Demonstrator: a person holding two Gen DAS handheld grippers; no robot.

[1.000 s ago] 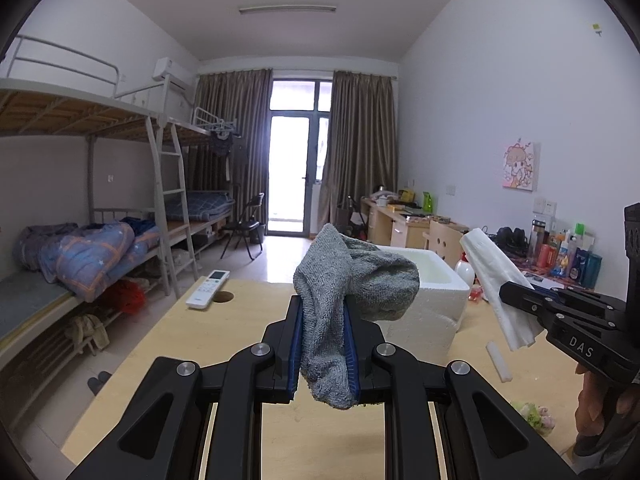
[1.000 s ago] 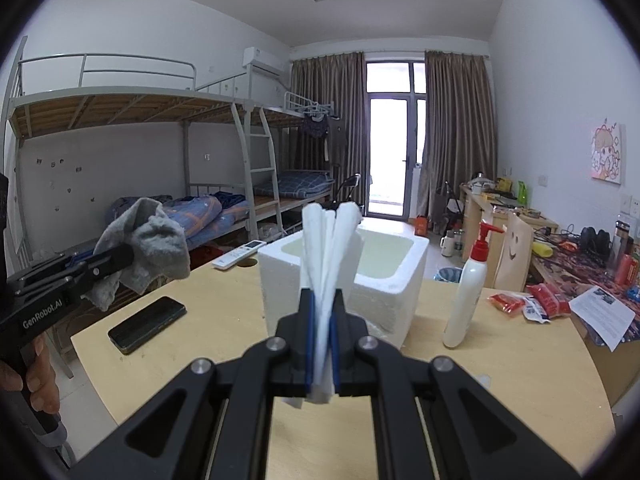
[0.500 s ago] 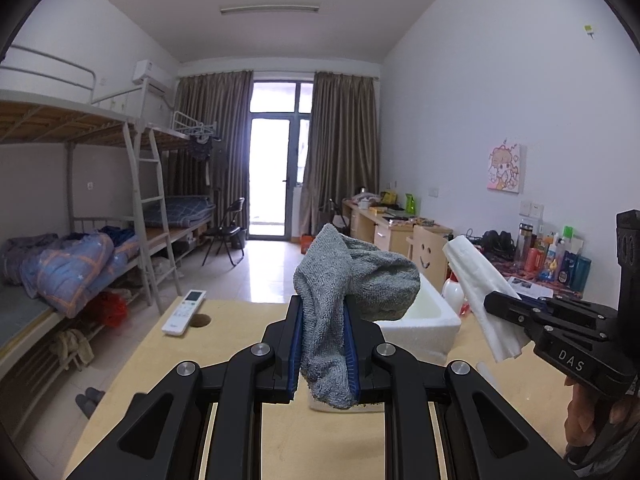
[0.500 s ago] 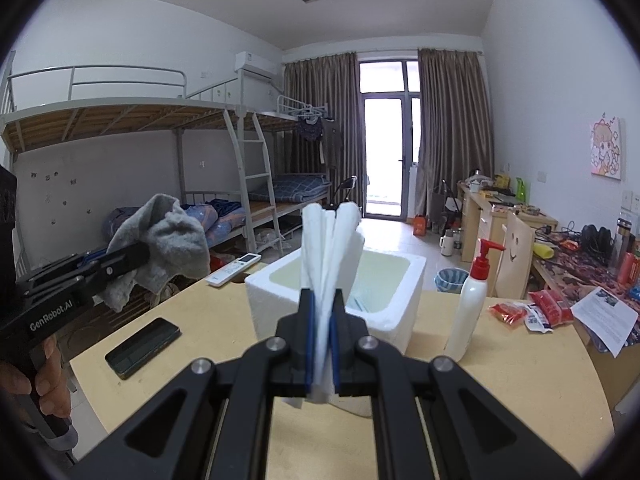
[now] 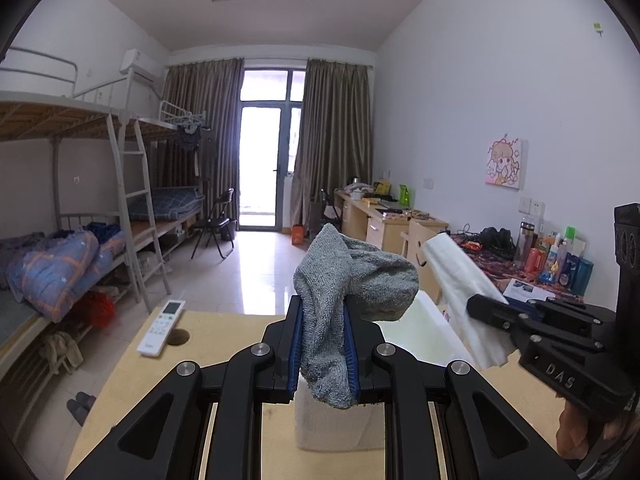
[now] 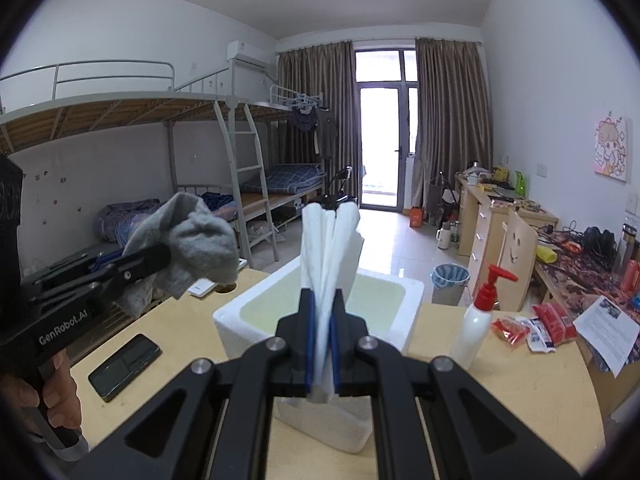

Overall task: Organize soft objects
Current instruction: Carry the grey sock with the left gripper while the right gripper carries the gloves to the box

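2 tongs (image 6: 322, 338), 1 grey sock (image 5: 344, 292), 1 foam box (image 6: 320, 320), 1 phone (image 6: 125, 366).

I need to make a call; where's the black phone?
In the right wrist view, the black phone lies on the table's left side, left of the foam box.

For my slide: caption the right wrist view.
Right claw holds white foam sheet above foam box; left claw grips grey cloth.

White-walled dorm room: bunk beds (image 5: 100, 200), curtained glass door (image 5: 264, 164), desks (image 5: 384, 220).
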